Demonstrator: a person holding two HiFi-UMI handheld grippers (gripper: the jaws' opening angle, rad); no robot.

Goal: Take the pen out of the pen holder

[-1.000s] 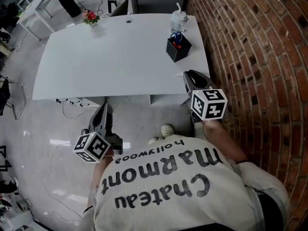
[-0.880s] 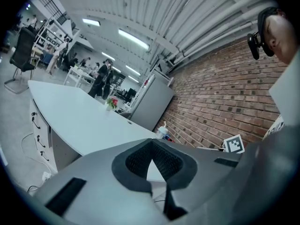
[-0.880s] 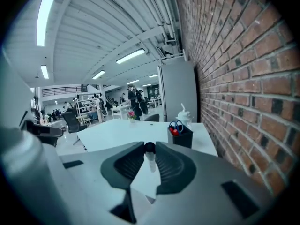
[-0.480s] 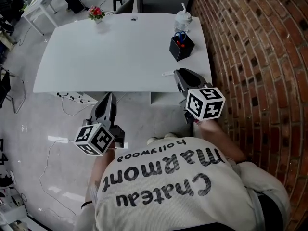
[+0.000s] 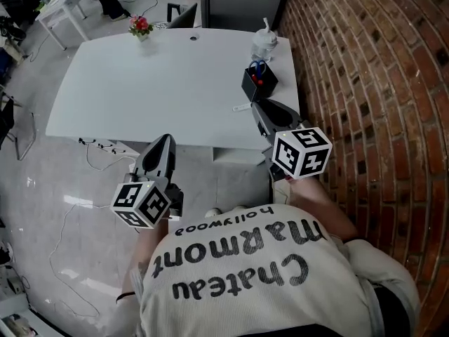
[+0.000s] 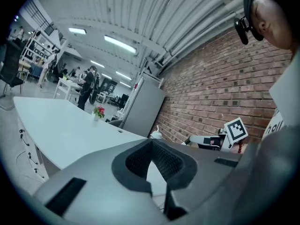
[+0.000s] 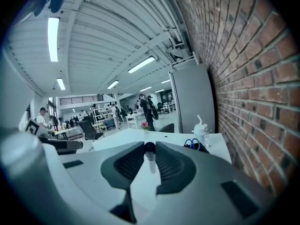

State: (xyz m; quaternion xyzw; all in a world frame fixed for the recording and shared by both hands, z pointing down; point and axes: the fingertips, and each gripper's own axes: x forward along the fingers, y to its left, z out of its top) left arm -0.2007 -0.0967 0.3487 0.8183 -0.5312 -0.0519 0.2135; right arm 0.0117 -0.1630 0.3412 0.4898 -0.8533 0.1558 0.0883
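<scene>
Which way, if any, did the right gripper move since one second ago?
Yes. The right gripper, holding the pen, moved farther over the table, nearer to the pen holder.

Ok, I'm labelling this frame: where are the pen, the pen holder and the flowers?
pen [image 7: 150, 161], right gripper view, white barrel between the jaws
pen holder [image 5: 254, 88], head view, black side wall
flowers [image 5: 141, 25], head view, red blooms
</scene>
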